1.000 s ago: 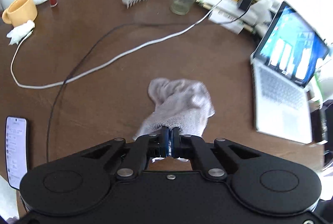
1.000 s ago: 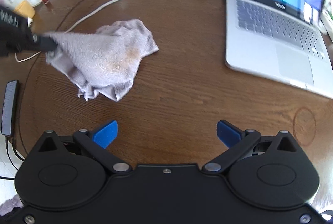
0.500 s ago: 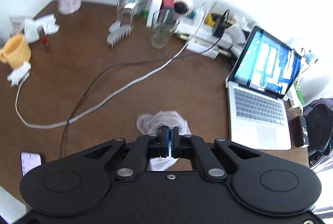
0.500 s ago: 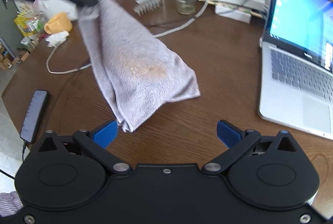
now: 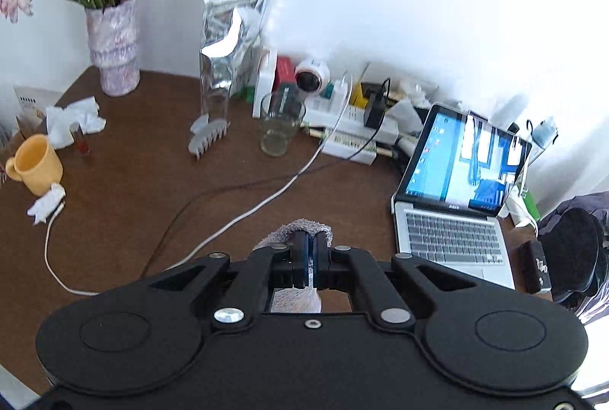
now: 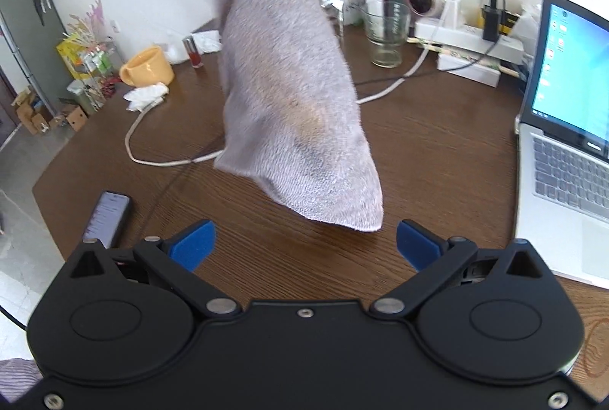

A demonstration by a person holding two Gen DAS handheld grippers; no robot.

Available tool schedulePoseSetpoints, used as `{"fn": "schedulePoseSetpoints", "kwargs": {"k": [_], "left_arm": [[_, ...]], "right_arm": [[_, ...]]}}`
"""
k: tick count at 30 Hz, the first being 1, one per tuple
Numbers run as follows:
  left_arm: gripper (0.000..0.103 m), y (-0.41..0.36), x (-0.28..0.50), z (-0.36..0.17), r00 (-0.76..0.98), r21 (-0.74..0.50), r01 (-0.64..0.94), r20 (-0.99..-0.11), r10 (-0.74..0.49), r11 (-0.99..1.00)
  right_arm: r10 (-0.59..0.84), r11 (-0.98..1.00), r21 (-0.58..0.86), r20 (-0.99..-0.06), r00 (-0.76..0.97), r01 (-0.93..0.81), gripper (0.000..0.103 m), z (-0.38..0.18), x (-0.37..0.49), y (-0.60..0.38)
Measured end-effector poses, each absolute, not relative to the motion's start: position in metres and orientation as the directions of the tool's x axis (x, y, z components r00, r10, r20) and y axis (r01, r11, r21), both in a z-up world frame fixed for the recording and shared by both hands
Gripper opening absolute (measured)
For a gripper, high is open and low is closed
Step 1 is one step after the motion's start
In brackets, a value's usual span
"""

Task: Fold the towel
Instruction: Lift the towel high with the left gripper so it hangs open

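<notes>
A grey towel [image 6: 289, 98] hangs in the air above the brown table [image 6: 437, 151], held by its top corner. My left gripper [image 5: 310, 250] is shut on that corner; a bit of towel [image 5: 300, 227] bulges over its fingertips, and more shows below them. In the right wrist view the left gripper is at the top edge, mostly out of frame. My right gripper [image 6: 302, 244] is open and empty, low over the table, just in front of the towel's hanging lower edge. The towel's bottom corner [image 6: 365, 219] hangs between and slightly above the blue pads [image 6: 194, 242].
An open laptop [image 6: 571, 143] stands at the right. A phone [image 6: 108, 216] lies at the left near the table edge. White and dark cables [image 6: 152, 158] cross the middle. A yellow cup [image 6: 146, 67], a glass [image 6: 384, 37], a flower vase [image 5: 114, 52], a foil bag [image 5: 232, 40] and clutter stand at the back.
My left gripper has lifted the towel high off the table, so it now hangs free. The right gripper stayed open and low, a little closer to the towel.
</notes>
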State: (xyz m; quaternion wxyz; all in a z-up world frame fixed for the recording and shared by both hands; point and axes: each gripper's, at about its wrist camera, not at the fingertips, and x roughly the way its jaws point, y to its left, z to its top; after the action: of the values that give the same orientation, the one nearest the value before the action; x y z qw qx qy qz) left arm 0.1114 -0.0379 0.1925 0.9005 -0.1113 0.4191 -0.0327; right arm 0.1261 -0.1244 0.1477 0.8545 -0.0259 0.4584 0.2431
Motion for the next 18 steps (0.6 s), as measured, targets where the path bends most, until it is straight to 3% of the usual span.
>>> {"fn": "schedulePoseSetpoints", "kwargs": {"k": [18], "left_arm": [[0.002, -0.046, 0.115, 0.250, 0.708, -0.232, 0.048, -0.678, -0.197, 0.971]], "right_arm": [[0.281, 0.912, 0.014, -0.748, 0.601, -0.409, 0.100, 0.146, 0.136, -0.114]]}}
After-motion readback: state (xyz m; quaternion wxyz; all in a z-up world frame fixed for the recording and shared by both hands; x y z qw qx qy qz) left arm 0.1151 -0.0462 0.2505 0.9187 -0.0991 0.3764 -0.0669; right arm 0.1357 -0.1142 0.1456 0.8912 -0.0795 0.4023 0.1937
